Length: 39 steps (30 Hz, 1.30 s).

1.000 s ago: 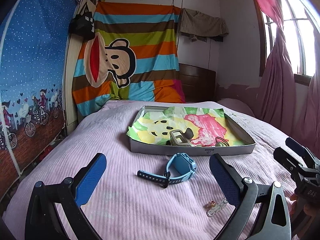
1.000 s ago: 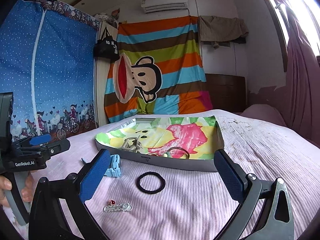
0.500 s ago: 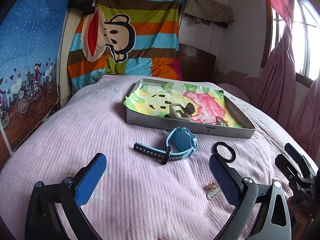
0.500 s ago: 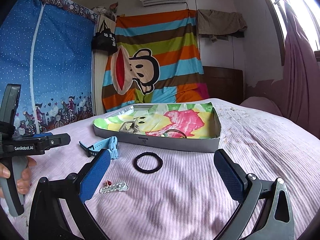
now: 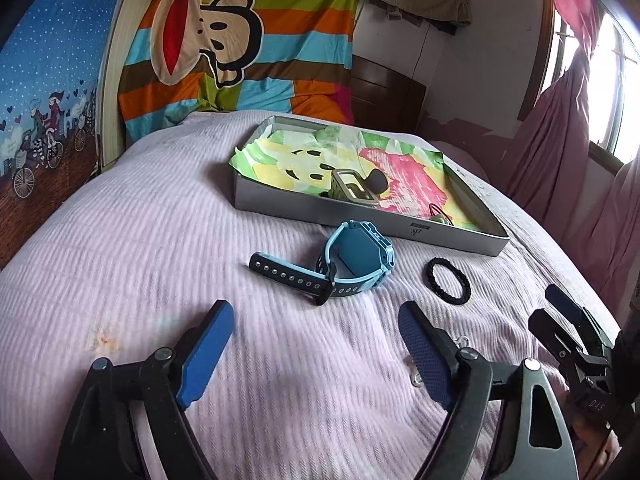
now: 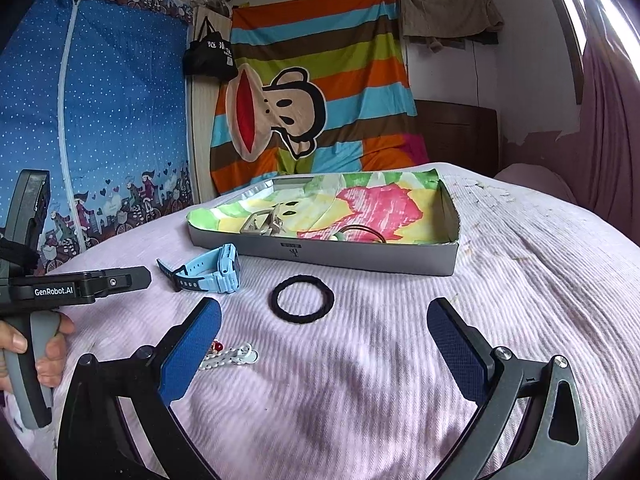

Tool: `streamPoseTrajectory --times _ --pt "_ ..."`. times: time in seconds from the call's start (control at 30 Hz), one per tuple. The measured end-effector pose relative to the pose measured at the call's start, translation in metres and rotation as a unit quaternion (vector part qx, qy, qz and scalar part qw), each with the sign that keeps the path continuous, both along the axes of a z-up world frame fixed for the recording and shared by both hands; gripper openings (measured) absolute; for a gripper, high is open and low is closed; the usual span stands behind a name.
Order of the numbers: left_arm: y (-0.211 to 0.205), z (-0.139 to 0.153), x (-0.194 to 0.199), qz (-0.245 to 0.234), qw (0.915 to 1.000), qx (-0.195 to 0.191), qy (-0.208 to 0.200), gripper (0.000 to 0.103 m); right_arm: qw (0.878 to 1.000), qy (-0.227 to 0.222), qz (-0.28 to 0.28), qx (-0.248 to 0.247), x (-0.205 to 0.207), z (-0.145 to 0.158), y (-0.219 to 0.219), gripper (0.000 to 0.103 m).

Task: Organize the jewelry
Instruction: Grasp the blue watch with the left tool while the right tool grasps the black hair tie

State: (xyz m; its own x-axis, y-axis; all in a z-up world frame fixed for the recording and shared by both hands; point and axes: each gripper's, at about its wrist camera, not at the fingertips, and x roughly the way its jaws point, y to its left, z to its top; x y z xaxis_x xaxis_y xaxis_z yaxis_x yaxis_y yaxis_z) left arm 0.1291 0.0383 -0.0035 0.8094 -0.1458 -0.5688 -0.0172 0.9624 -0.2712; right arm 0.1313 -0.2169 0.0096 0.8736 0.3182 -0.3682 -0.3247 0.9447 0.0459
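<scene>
Left wrist view shows the left gripper (image 5: 316, 344) spread wide and empty at lower centre, the blue watch (image 5: 344, 266) mid-frame before the tray (image 5: 400, 228), and the right gripper (image 6: 324, 344) equally wide; closing might pinch the soft bedspread (image 5: 140, 240) instead.

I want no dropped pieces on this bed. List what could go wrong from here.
1. The blue watch has a loose strap end; the open left claw may catch only that and let it swing.
2. The small white charm lies half under the open right claw and could get pressed into the soft bedspread.
</scene>
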Motion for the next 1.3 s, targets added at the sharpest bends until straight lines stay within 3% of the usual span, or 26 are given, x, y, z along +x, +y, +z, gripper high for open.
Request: streamPoseTrajectory --times 0.13,0.37,0.7,0.97,1.03,1.3 --pt "0.001 -0.006 0.016 -0.005 0.9996 -0.006 0.027 0.072 1.000 0.030 0.007 -0.001 0.015 -0.006 0.004 0.083" --pt "0.002 -0.008 0.040 -0.008 0.9993 -0.013 0.035 0.066 0.997 0.076 0.014 -0.003 0.047 -0.019 0.013 0.063" --pt "-0.002 -0.012 0.053 -0.030 0.9984 -0.021 0.043 0.044 0.993 0.118 0.021 -0.011 0.082 -0.034 0.030 0.027" --pt "-0.012 -0.017 0.055 -0.058 0.9968 -0.018 0.051 0.029 0.990 0.141 0.027 0.000 0.090 -0.047 0.034 0.026" --pt "-0.011 -0.018 0.054 -0.056 0.9968 -0.016 0.054 0.017 0.989 0.146 0.029 0.001 0.092 -0.049 0.035 0.026" --pt "-0.006 -0.021 0.045 -0.053 0.9973 -0.034 0.039 0.015 0.987 0.155 0.032 -0.001 0.093 -0.053 0.034 0.021"
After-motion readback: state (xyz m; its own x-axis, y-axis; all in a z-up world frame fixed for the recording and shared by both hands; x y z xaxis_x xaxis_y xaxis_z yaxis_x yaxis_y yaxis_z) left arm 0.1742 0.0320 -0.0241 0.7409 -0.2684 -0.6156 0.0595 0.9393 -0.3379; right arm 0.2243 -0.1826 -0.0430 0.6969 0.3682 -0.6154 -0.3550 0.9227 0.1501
